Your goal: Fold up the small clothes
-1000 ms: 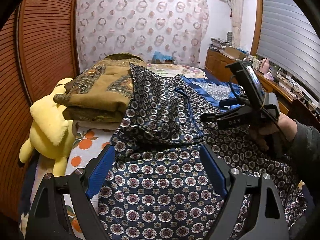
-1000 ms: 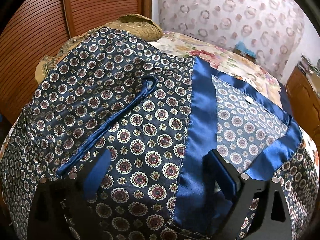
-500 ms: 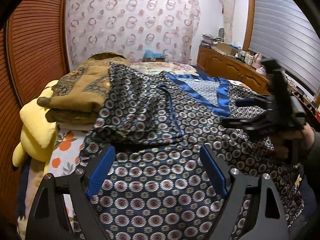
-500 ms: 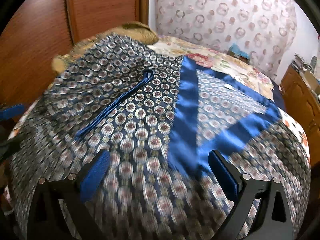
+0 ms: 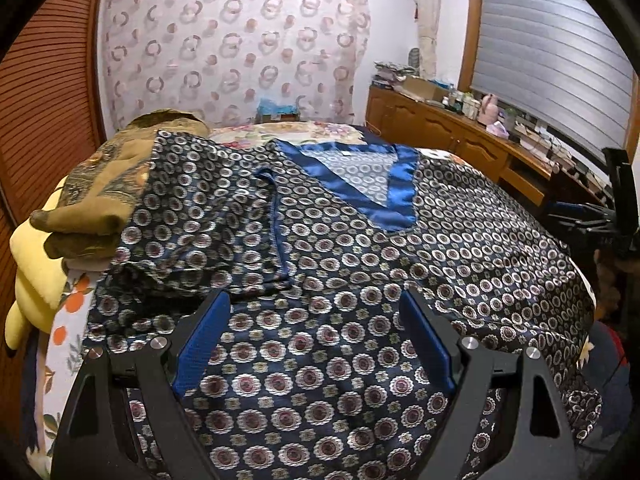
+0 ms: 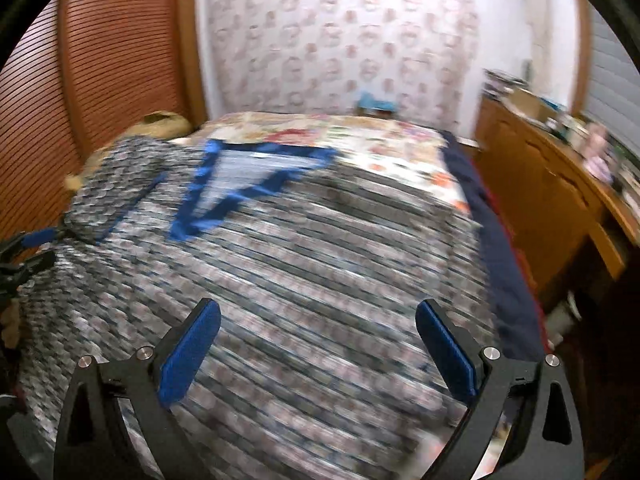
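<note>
A dark blue patterned garment with a satin blue V-neck trim is lying spread across the bed, covering most of its near half and draping over the near edge, with the neckline pointing toward the far edge. Its sleeve toward the bed's left edge is lying folded inward over the body, the bright blue cuff edge running down the fold. The left tongs are hovering over the garment's lower part near the bed's near edge, spread wide with nothing between the blue pads. The right tongs are also standing spread and empty above the cloth toward the bed's right edge; that view is badly blurred. In the left view the right tool is showing at the far right, gripped by a hand. A folded olive blanket is sitting at the bed's left edge, partly under the garment, on top of a yellow plush toy
</note>
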Demonstrator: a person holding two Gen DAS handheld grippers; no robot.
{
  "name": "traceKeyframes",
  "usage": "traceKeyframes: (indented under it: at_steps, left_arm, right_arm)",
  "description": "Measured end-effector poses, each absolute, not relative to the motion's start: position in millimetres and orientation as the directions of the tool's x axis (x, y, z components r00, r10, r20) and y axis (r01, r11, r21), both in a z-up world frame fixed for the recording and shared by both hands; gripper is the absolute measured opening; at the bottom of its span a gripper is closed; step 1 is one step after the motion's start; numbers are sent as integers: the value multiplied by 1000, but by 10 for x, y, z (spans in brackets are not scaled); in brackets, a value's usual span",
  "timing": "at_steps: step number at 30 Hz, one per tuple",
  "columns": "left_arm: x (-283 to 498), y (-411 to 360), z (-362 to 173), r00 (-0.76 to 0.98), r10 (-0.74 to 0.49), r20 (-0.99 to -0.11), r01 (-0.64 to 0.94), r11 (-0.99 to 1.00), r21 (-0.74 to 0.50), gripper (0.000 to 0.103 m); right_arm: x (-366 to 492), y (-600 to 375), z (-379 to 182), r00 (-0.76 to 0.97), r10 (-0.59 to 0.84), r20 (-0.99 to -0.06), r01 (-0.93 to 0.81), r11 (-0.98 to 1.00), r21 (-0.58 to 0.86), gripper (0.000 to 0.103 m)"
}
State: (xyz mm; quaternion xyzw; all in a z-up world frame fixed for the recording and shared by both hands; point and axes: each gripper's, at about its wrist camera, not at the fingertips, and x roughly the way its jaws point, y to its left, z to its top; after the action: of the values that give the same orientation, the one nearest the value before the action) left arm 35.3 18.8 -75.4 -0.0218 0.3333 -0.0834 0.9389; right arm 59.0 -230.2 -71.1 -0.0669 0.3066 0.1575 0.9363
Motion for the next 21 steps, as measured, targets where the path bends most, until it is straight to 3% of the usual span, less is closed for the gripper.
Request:
traceKeyframes:
  at_steps: [8,12,21]
  left_arm:
    - [387,51,-789,747,-191,-637,169,981,-96,87]
    - [405,-13,-773,742,-200,-640,186,978,-90,87]
    - [662,-203,-838,683,-227,-694,260,964,-59,87]
  right_arm:
    - [468,-3092,-900,751,132,-647,-151,988,27,83]
    - [417,-3266,-973,732,143,-666,-129,989,71,68]
    - [453,-3768,-990,696,226,-681,-132,973,188,45]
